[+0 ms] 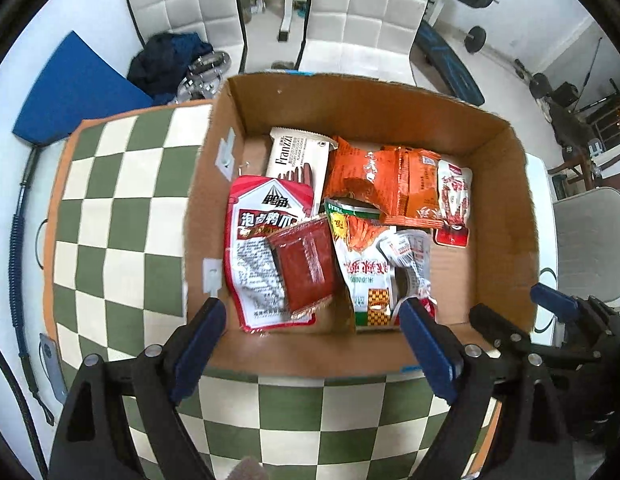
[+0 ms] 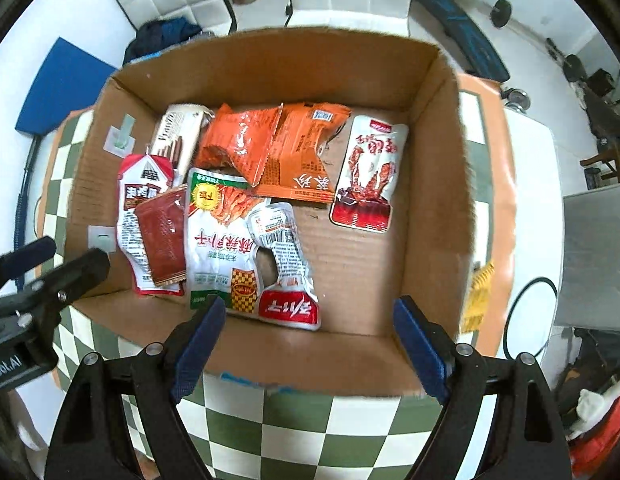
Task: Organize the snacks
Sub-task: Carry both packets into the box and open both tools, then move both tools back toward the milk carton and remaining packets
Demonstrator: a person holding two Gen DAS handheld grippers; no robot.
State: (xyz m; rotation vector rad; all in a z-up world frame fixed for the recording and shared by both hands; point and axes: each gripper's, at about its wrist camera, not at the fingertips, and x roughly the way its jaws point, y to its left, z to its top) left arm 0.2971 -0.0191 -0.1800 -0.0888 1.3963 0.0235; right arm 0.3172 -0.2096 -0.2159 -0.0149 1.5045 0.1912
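Observation:
An open cardboard box [image 1: 506, 216] [image 2: 438, 184] stands on a green-and-cream checked cloth. Several snack packets lie in it: a dark red sachet [image 1: 305, 264] [image 2: 161, 236] on a red-and-white pouch [image 1: 253, 240], a white Franzzi biscuit pack [image 1: 297, 160], orange bags [image 1: 390, 184] [image 2: 277, 148], a green-and-white pouch [image 2: 221, 240] and a white-and-red pouch [image 2: 368, 172]. My left gripper [image 1: 314, 324] is open and empty above the box's near left part. My right gripper [image 2: 310, 324] is open and empty above the box's near edge. A yellow packet [image 2: 478, 292] lies outside the box's right wall.
The checked cloth [image 1: 121, 216] covers a table. White padded chairs [image 1: 366, 12] stand behind it, with a blue mat [image 1: 73, 88] and dark clothes on the floor at left. Gym weights and a bench [image 1: 450, 64] are at the back right. A grey chair [image 1: 590, 240] stands at right.

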